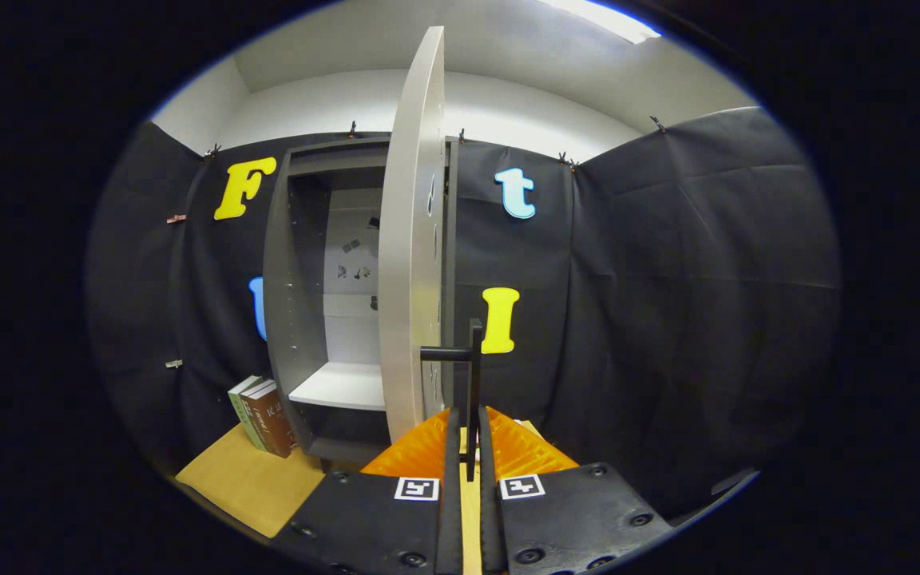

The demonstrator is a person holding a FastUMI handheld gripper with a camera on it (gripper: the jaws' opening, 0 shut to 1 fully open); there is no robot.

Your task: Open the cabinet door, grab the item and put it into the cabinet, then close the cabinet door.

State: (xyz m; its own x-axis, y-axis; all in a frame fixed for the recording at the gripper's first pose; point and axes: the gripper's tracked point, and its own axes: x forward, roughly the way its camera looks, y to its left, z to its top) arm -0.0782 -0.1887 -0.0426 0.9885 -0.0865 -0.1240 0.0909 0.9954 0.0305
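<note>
The grey cabinet [300, 319] stands on the table with its pale door [410, 263] swung open, edge-on toward me. A thin black bar handle [472, 375] sticks out from the door's edge and runs down between my fingers. My gripper [469, 447] is shut on this handle, both fingers pressing its vertical bar. Inside the cabinet a white shelf [342, 385] shows, with a pale back wall above it. A few books [263, 415] stand leaning against the cabinet's left side on the table.
The tan tabletop [244, 479] spreads to the left of my fingers, below the books. Black cloth walls close the booth to the left, behind and to the right of the cabinet.
</note>
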